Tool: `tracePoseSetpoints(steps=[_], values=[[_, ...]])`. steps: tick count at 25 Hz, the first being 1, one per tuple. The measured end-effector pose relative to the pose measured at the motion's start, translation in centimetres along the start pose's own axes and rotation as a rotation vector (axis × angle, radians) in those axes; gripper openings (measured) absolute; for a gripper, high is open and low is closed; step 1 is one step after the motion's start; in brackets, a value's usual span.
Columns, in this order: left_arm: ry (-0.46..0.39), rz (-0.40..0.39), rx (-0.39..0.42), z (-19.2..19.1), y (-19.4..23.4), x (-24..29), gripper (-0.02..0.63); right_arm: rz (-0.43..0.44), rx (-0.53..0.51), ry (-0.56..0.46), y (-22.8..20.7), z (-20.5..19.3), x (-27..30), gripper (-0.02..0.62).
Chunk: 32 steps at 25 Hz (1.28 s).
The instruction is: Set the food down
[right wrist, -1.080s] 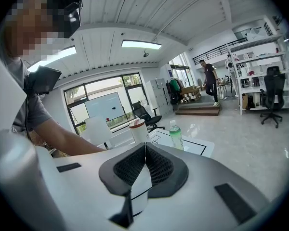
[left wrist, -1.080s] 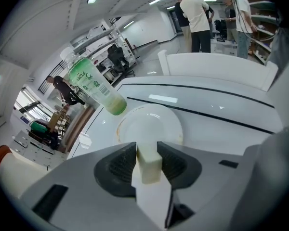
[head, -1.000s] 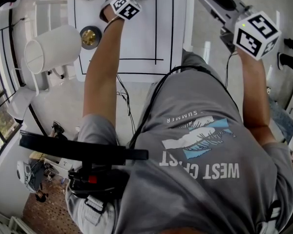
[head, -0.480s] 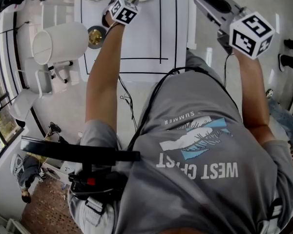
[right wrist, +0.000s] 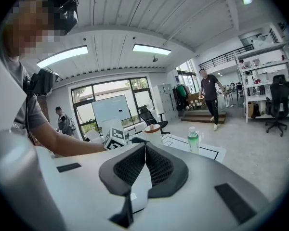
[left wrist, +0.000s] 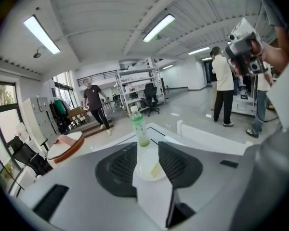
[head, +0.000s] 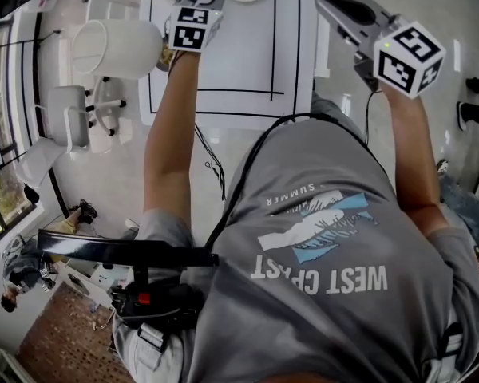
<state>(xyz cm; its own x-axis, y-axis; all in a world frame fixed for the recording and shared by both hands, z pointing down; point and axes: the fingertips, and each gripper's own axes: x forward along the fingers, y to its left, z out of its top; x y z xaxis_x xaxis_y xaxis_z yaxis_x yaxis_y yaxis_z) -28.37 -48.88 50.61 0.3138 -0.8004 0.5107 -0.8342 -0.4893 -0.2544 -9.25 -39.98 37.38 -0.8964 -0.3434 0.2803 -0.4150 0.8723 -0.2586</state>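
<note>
A small pale yellow piece of food (left wrist: pixel 155 170) lies on a round white plate (left wrist: pixel 147 161) at the far end of a white table (head: pixel 223 54) marked with black lines. Nothing touches the food.

The left gripper (left wrist: pixel 148 146) hangs above and back from the plate. Its jaws have just been opening and now stand wide apart, with nothing between the pads. The plate shows through the gap only because it lies further off along the gripper's line of sight. Half a second ago this gripper was down at the plate; now it has risen and drawn back towards the person. To an onlooker, that reads as the food released and the setting-down done (or very nearly so).

The right gripper (right wrist: pixel 145 144) is held out to the person's right, off the table's edge and over the floor. Its jaws are pressed together on nothing.

A green drinks bottle (left wrist: pixel 139 126) stands upright just beyond the plate.

Some things cannot be settled. The head view cuts the plate off at its top edge and leaves the bottle out altogether. The food is too small and pale to name. The person's grey T-shirt fills most of the head view, hiding the near floor. Other people stand blurred in the room behind.
</note>
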Motion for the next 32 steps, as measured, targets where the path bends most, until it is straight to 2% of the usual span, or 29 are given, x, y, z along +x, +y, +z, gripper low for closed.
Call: tracePoseSetpoints(steps=[5, 9, 12, 17, 22, 27, 32], values=[[-0.186, 0.038, -0.088, 4.8, 0.2, -6.3, 0.138, 0.003, -0.039, -0.029, 1.9, 1.1, -0.7, 0.008], [-0.341, 0.065, -0.111, 8.8, -0.1, -12.0, 0.127, 0.009, -0.079, -0.063, 4.0, 2.1, -1.7, 0.008], [-0.45, 0.077, -0.115, 11.7, -0.9, -16.5, 0.098, 0.012, -0.114, -0.092, 5.7, 2.9, -2.9, 0.008], [-0.591, 0.064, -0.127, 15.9, -3.1, -23.3, 0.009, 0.029, -0.181, -0.143, 8.3, 4.8, -5.3, 0.008], [-0.641, 0.063, -0.138, 18.2, -6.2, -28.1, 0.008, 0.103, -0.232, -0.19, 10.1, 5.9, -7.4, 0.008], [-0.632, 0.107, -0.115, 20.7, -10.3, -31.9, 0.008, 0.168, -0.244, -0.23, 11.6, 7.2, -11.7, 0.007], [-0.612, 0.151, -0.141, 21.7, -16.0, -32.9, 0.008, 0.229, -0.247, -0.239, 12.2, 6.5, -16.9, 0.007]])
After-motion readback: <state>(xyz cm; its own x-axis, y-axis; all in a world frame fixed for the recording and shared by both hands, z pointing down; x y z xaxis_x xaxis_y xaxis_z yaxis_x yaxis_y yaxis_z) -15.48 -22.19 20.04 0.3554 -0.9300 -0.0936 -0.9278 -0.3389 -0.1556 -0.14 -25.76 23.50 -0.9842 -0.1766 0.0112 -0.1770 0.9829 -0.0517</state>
